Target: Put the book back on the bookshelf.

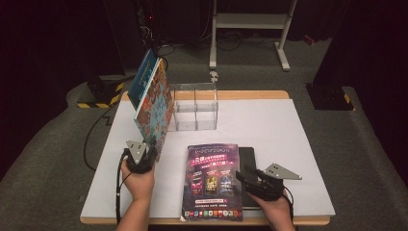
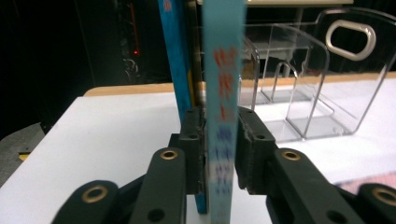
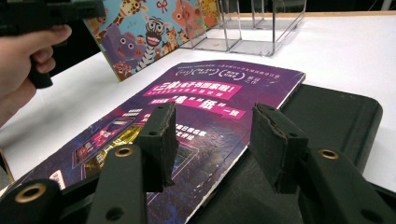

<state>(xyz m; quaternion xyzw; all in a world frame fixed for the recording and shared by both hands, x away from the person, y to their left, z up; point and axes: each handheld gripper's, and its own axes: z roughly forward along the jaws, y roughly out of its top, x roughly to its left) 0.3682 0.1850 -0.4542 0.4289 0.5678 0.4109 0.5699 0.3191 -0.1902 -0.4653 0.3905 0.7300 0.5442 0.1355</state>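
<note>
the purple magazine (image 1: 213,180) lies flat at the near edge of the white table (image 1: 288,130), and everything else is placed from it. the right gripper (image 1: 245,179) hovers at the magazine's right edge, its jaws standing apart with nothing pressed between them; in the right gripper view the two black pads (image 3: 161,140) frame that edge without touching it. under the magazine's right side, and sticking out past it, lies a flat black tablet (image 1: 248,159).

just left of the magazine, the left gripper (image 1: 146,156) holds two books (image 1: 153,101) by their lower end, so they rise tilted from the table. in the left gripper view the pads sit on either side of the light blue spine (image 2: 225,93), with the darker blue book (image 2: 176,56) beside it; the hold looks slack, a thin gap showing at one pad. the outer cover carries cartoon animals (image 3: 154,28).

beyond the magazine, towards the table's far edge, stands a clear plastic divider rack (image 1: 195,108), just right of the raised books.
</note>
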